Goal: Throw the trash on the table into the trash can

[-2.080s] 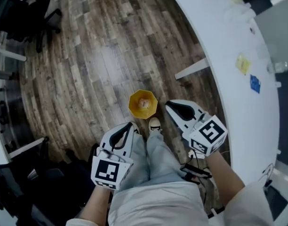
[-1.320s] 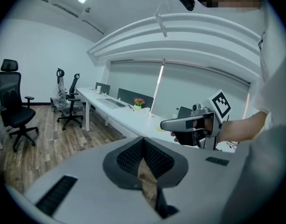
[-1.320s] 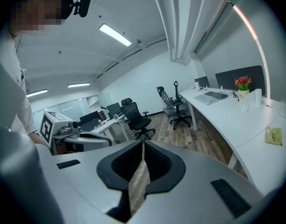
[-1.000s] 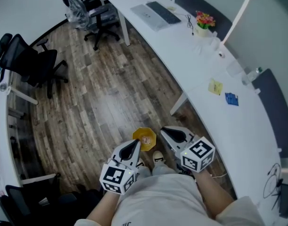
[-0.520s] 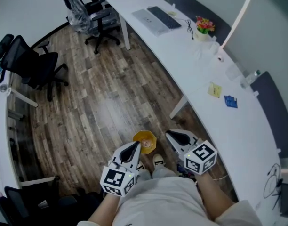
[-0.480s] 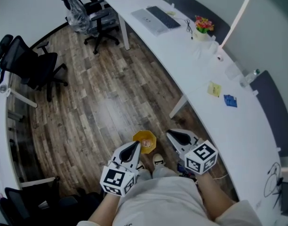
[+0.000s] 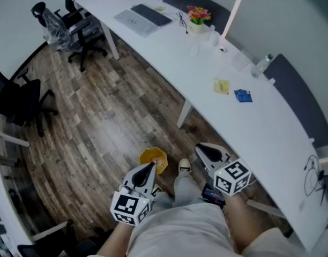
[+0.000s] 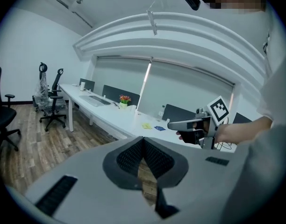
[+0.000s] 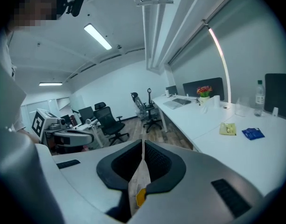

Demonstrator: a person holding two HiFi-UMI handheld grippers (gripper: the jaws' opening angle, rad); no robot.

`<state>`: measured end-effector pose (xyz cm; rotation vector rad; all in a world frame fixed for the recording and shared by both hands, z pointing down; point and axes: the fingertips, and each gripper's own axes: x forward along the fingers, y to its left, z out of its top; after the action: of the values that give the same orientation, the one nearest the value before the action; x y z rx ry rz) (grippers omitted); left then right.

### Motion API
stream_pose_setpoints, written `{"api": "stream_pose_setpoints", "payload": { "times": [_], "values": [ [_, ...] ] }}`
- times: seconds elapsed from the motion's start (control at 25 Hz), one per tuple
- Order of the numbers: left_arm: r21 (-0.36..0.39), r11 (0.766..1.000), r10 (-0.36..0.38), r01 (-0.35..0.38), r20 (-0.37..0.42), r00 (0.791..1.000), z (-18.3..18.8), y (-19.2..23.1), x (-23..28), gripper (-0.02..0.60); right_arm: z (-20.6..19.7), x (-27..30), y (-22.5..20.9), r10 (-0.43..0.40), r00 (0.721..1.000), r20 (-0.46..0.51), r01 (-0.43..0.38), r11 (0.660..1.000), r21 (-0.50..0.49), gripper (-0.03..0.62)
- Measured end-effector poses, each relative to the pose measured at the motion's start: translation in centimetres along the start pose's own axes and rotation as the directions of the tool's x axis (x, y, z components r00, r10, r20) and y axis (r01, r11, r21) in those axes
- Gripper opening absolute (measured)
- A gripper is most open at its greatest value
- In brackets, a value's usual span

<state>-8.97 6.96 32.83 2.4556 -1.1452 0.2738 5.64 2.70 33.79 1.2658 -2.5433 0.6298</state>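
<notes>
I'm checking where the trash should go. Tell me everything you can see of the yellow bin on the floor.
The yellow bin is small and open-topped with a many-sided rim, plastic by its look. It stands upright on the wood-plank floor, just left of the person's shoe. Something pale seems to lie inside; what it is cannot be told. In the head view the tip of the left tool overlaps its near edge; whether they touch is unclear.

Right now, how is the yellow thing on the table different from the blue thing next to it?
The yellow packet is pale yellow; the blue packet is bright blue. The yellow packet lies nearer the flowers, the blue packet nearer the person. Both are small and lie flat on the white table, close together but not touching.
</notes>
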Motion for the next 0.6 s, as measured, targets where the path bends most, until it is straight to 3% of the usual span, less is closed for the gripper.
{"api": "stream_pose_setpoints", "payload": {
  "times": [0.32, 0.6],
  "values": [
    [0.015, 0.998, -0.057, 0.057, -0.035, 0.998, 2.9, -2.7, 8.6, 0.0, 1.1, -2.6, -14.7, -0.198, 0.98, -0.006, 0.198, 0.98, 0.013, 0.042],
    [0.044, 0.996, -0.075, 0.077, -0.049, 0.996, 6.3, -4.8, 18.3, 0.0, 0.8, -5.1, -30.8, -0.403, 0.911, -0.083, 0.401, 0.915, -0.039, 0.043]
  ]
}}
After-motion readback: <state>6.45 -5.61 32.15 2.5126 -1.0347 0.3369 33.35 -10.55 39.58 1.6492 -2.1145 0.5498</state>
